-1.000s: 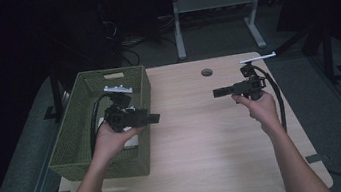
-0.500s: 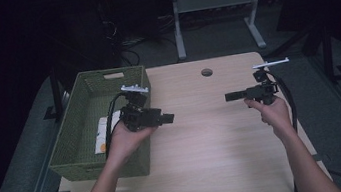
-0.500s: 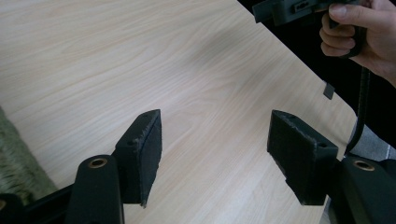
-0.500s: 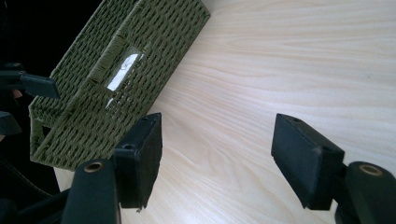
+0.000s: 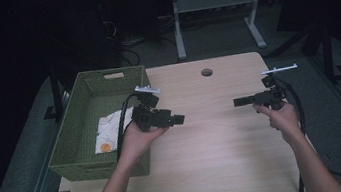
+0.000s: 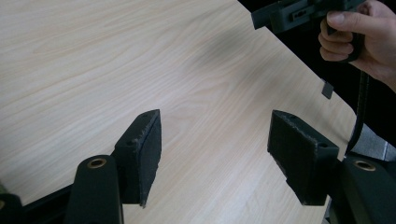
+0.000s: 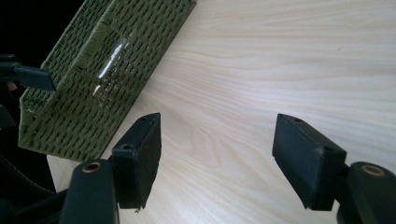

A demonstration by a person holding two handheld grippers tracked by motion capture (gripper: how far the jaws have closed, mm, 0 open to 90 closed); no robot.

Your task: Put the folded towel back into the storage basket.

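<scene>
Honestly, not much is gripped right now: the left gripper [image 5: 178, 120] is held just right of the basket [image 5: 66, 141] with its jaws apart and empty, and the right gripper [image 5: 238, 101] is held well right of the basket, likewise spread on nothing. The white cloth [image 5: 110, 129] is lying inside the basket. If a reach is made, the basket's wall could probably get clipped and the basket shoved sideways, or the trailing cable could be snagged on its rim.
</scene>
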